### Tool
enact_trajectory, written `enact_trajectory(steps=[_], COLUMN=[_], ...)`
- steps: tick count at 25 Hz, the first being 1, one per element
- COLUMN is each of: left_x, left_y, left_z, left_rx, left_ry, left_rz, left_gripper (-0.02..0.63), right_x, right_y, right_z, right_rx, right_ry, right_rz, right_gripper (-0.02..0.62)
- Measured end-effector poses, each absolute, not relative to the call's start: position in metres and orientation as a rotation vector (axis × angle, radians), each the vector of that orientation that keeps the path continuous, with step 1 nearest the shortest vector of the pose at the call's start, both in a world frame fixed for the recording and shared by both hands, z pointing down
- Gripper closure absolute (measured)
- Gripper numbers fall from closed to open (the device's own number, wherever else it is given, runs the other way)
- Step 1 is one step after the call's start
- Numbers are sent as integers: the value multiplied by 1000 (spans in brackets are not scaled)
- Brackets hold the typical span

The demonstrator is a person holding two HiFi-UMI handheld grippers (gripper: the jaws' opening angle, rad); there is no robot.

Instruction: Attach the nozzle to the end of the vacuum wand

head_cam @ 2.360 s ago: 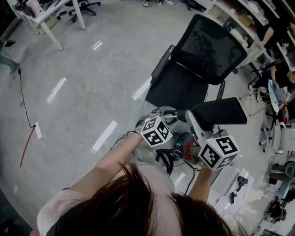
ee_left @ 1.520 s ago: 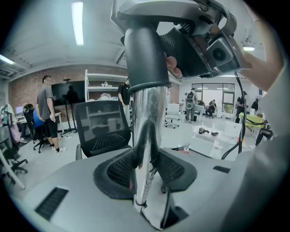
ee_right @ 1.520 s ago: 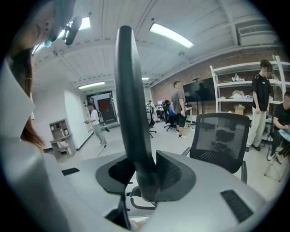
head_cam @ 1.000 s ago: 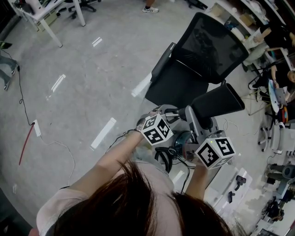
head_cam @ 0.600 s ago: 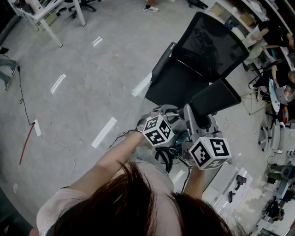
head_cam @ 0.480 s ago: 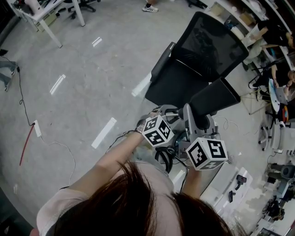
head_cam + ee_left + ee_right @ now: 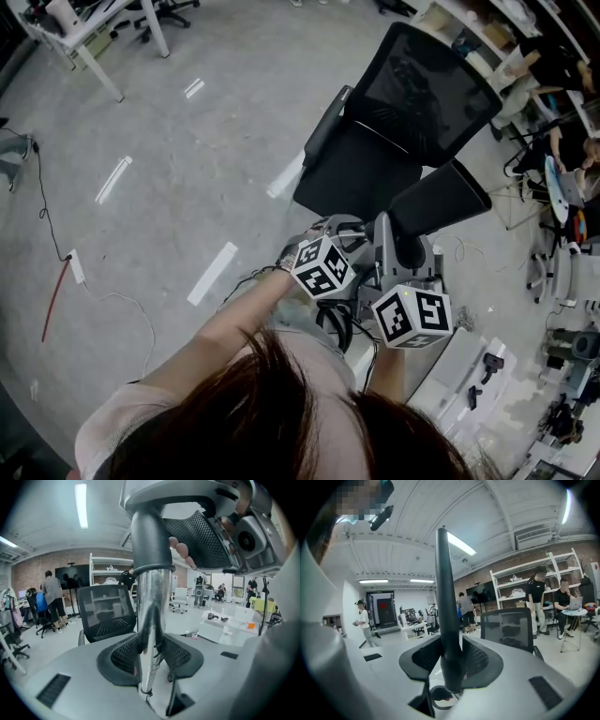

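Seemingly to steady it, the left gripper clamps the chrome wand at frame centre, while the right gripper grips the black nozzle, aligned with the wand's end.

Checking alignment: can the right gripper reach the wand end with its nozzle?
Probably yes: right gripper, clamped on the nozzle, sits close beside the wand in the left gripper; nothing stands between.

This is an open-plan lab or workshop office. It has a bare concrete floor and a mesh office chair. White shelving stands by a brick wall, with people around desks.
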State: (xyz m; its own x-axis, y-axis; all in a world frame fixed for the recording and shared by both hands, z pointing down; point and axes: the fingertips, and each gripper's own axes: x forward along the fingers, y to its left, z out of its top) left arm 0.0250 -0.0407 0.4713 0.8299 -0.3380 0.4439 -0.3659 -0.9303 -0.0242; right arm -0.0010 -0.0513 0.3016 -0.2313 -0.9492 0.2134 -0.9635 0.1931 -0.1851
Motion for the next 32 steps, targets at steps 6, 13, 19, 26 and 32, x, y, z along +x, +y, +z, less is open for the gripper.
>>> enact_trajectory(steps=[6, 13, 19, 26, 32], left_x=[29, 28, 28, 25, 18], left_y=[-30, -31, -34, -34, -27], left_z=[471, 470, 474, 469, 470], left_rx=[2986, 2976, 2960, 2966, 2975], left_ry=[-463, -458, -499, -471, -386], left_rz=[692, 677, 679, 683, 676], left_gripper=[454, 454, 454, 454, 453], right_x=[-7, -4, 1, -3, -11], right_y=[-46, -48, -48, -49, -42], right_z=[303, 297, 299, 295, 295], right_rx=[1503, 1666, 1859, 1845, 1916], right_ry=[-2443, -2540, -2498, -2471, -2440], right_rz=[563, 482, 395, 431, 409], right_gripper=[446, 448, 448, 448, 448])
